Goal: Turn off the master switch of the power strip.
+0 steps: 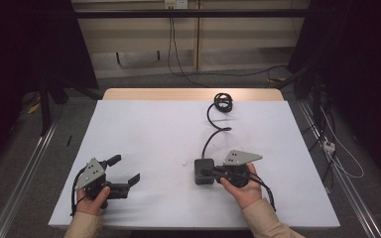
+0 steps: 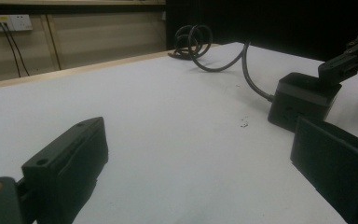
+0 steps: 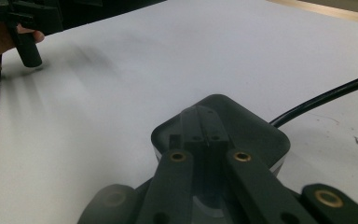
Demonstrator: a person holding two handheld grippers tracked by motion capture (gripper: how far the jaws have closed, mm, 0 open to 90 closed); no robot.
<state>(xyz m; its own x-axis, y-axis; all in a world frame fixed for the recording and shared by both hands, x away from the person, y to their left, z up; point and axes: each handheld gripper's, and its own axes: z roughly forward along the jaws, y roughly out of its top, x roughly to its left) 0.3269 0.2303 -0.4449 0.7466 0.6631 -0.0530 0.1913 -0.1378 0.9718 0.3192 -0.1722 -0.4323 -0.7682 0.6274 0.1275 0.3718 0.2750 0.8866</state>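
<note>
A dark, rounded adapter box (image 1: 201,177) lies on the white table (image 1: 149,129), right of centre near the front. Its black cable (image 1: 213,130) runs back to a coil (image 1: 223,101) at the far edge. My right gripper (image 1: 209,172) is shut, its jaws pressed together with the tips resting on top of the box (image 3: 256,128); nothing is between them (image 3: 204,122). My left gripper (image 1: 125,169) rests at the front left, jaws wide open and empty (image 2: 200,163). It faces the box (image 2: 303,100), well apart from it.
A bare wooden strip (image 1: 188,94) runs along the table's far edge. Loose cables (image 1: 337,158) lie on the floor to the right, and metal rails (image 1: 25,173) flank the table. A wall socket (image 2: 9,22) sits beyond. White surface stretches between the two grippers.
</note>
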